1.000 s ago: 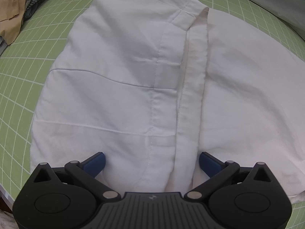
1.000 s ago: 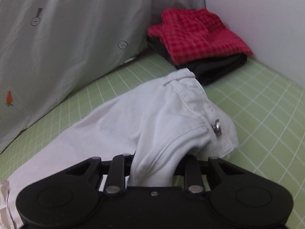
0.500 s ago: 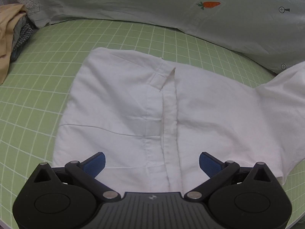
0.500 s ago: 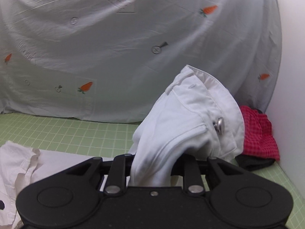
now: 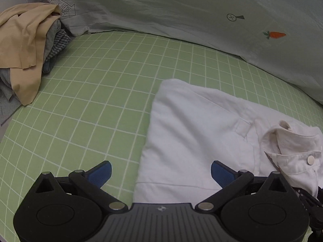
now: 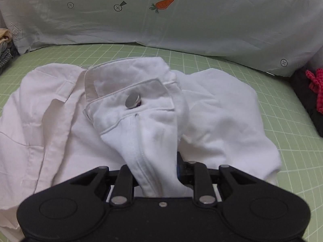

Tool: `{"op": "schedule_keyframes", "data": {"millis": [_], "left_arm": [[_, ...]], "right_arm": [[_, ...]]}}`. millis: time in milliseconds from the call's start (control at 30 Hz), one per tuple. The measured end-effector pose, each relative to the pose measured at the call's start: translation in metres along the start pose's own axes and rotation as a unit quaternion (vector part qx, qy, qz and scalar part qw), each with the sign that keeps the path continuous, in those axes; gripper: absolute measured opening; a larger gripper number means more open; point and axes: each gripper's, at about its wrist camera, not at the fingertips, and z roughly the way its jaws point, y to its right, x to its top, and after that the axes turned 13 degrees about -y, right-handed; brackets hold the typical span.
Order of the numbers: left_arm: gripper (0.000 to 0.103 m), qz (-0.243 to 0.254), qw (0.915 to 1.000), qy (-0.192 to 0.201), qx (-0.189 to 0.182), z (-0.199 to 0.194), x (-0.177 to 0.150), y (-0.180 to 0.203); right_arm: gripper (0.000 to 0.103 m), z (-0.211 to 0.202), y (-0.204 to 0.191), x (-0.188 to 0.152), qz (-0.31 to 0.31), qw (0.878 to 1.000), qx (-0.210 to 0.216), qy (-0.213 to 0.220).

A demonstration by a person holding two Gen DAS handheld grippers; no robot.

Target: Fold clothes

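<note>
White trousers (image 5: pixel 191 125) lie on the green grid mat (image 5: pixel 90 100). My left gripper (image 5: pixel 160 168) is open, its blue pads spread wide over the garment's left edge, with nothing between them. In the right wrist view my right gripper (image 6: pixel 155 177) is shut on the waistband (image 6: pixel 145 109), which carries a metal button (image 6: pixel 132 100). The held waistband is folded over onto the rest of the trousers (image 6: pixel 222 111). Fabric hides the right fingertips. The same button (image 5: pixel 310 160) shows at the far right of the left wrist view.
A heap of beige and grey clothes (image 5: pixel 22 46) sits at the mat's far left. A pale sheet printed with carrots (image 6: pixel 161 20) runs along the back. Red checked cloth on dark clothes (image 6: pixel 315 88) lies at the right edge.
My right gripper swung the waistband up and over, then lowered it onto the spread trousers. My left gripper stayed open and shifted left, off the middle of the garment to its edge.
</note>
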Motion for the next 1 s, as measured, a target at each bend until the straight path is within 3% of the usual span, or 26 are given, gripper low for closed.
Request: {"op": "schedule_keyframes", "data": {"millis": [367, 500, 633, 733, 833, 900, 1000], "left_arm": [[0.103, 0.007, 0.9991, -0.04, -0.009, 0.021, -0.015, 0.004], [0.103, 0.002, 0.9994, -0.035, -0.001, 0.017, -0.018, 0.003], [0.103, 0.001, 0.9997, -0.025, 0.003, 0.011, -0.019, 0.006], [0.103, 0.012, 0.9996, -0.026, 0.003, 0.009, -0.023, 0.011], [0.103, 0.02, 0.9994, -0.028, 0.003, 0.007, -0.026, 0.016], [0.103, 0.022, 0.9993, -0.029, 0.005, 0.007, -0.027, 0.017], [0.103, 0.022, 0.9992, -0.031, 0.008, 0.006, -0.028, 0.018]], "right_arm": [[0.031, -0.047, 0.031, 0.005, 0.061, 0.998, 0.025, 0.011], [0.038, -0.047, 0.029, 0.013, 0.028, 0.999, 0.018, 0.004], [0.074, -0.045, 0.015, 0.009, -0.041, 0.999, 0.022, 0.007], [0.078, -0.055, 0.018, 0.008, -0.037, 0.995, 0.092, 0.032], [0.092, -0.065, 0.034, 0.01, 0.025, 0.986, 0.15, 0.072], [0.098, -0.066, 0.045, 0.015, 0.065, 0.984, 0.14, 0.087], [0.102, -0.052, 0.057, 0.026, 0.089, 0.989, 0.085, 0.078]]}}
